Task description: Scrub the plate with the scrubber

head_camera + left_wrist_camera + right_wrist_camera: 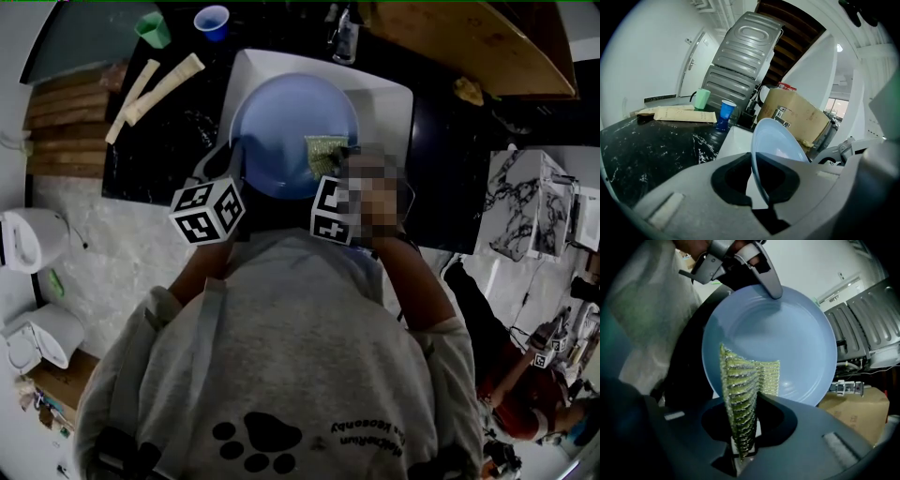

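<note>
A round blue plate (281,127) is held tilted over the white sink (386,101). My left gripper (232,153) is shut on the plate's left rim; in the left gripper view the plate (780,140) runs edge-on into the left gripper (762,199). From the right gripper view, that left gripper (772,287) clamps the plate's (797,338) upper rim. My right gripper (743,446) is shut on a green mesh scrubber (739,394), whose far end lies against the plate's face. From above, the scrubber (325,152) sits on the plate's right side at the right gripper (333,169).
On the black counter (178,141) left of the sink lie long paper packets (161,86), a green cup (153,28) and a blue cup (212,21). A tap (345,37) stands behind the sink. A white kettle (28,239) is at far left, another person (511,375) at lower right.
</note>
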Motion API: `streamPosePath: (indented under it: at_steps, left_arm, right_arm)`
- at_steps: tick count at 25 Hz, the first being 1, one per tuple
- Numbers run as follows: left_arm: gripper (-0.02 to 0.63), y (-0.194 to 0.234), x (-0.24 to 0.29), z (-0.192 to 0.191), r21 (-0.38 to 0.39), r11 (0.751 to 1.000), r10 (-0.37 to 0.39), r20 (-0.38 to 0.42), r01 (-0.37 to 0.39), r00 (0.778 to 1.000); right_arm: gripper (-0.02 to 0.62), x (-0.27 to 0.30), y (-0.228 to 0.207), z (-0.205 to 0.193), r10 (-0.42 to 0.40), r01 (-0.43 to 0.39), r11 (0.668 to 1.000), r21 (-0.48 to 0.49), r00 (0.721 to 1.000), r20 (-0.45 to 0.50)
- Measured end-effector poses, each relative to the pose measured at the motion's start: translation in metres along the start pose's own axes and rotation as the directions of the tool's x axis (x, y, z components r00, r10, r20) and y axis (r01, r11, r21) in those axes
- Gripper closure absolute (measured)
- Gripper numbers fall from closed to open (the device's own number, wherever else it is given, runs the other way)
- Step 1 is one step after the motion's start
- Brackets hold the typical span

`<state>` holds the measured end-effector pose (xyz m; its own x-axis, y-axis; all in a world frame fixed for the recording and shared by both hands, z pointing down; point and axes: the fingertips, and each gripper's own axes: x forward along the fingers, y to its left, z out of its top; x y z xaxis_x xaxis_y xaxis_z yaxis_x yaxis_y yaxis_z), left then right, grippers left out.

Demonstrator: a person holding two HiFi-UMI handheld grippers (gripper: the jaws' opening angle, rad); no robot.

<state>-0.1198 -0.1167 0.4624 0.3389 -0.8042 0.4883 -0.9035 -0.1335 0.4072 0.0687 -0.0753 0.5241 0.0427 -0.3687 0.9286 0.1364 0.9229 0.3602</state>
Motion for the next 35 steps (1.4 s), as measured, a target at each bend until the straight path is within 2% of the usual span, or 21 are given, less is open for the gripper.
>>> streamPosePath:
  at_steps: [4,8,13,15,17,19,22,26,29,32,35]
  left_arm:
    - [0.584,-0.002,-0.001,0.002,0.015,1.0,-0.003,0.015,0.002,1.0]
    - [0.588,-0.007,-0.004,0.006,0.044,0.999,-0.007,0.038,0.006,0.999]
    - [0.589,-0.01,-0.006,0.007,0.066,0.998,-0.013,0.05,0.009,0.999]
    - [0.589,-0.01,-0.007,0.005,0.067,0.998,-0.013,0.045,0.01,0.999]
    - [0.589,-0.011,-0.007,0.002,0.067,0.998,-0.016,0.035,0.014,0.999]
    - [0.591,-0.012,-0.007,-0.001,0.068,0.998,-0.019,0.029,0.017,0.999]
    - [0.591,-0.012,-0.006,-0.002,0.066,0.998,-0.017,0.027,0.016,0.999]
    - [0.591,-0.012,-0.007,-0.003,0.063,0.998,-0.014,0.026,0.013,1.0]
    - [0.591,-0.011,-0.006,-0.004,0.062,0.998,-0.013,0.024,0.011,1.0]
    - [0.591,-0.01,-0.006,-0.004,0.059,0.998,-0.012,0.02,0.011,1.0]
    - [0.59,-0.01,-0.004,-0.005,0.053,0.998,-0.016,0.012,0.015,1.0]
  right_arm:
    - [0.528,-0.01,0.025,0.017,0.145,-0.147,0.988,0.039,0.988,0.054]
    - [0.528,-0.021,0.046,0.033,0.278,-0.285,0.957,0.047,0.954,0.113]
    - [0.528,-0.03,0.059,0.046,0.379,-0.385,0.923,0.012,0.913,0.153]
    - [0.528,-0.038,0.066,0.054,0.43,-0.44,0.898,0.005,0.881,0.198]
    - [0.528,-0.048,0.076,0.066,0.488,-0.503,0.864,-0.007,0.836,0.251]
    - [0.528,-0.055,0.084,0.075,0.521,-0.535,0.844,-0.029,0.808,0.276]
    - [0.528,-0.062,0.086,0.083,0.545,-0.563,0.825,-0.037,0.777,0.314]
    - [0.528,-0.075,0.082,0.092,0.567,-0.615,0.788,-0.013,0.719,0.402]
    - [0.528,-0.082,0.077,0.094,0.561,-0.63,0.776,0.003,0.692,0.455]
    - [0.529,-0.092,0.067,0.095,0.518,-0.626,0.779,0.038,0.676,0.524]
    - [0.529,-0.106,0.049,0.09,0.41,-0.611,0.778,0.148,0.672,0.616]
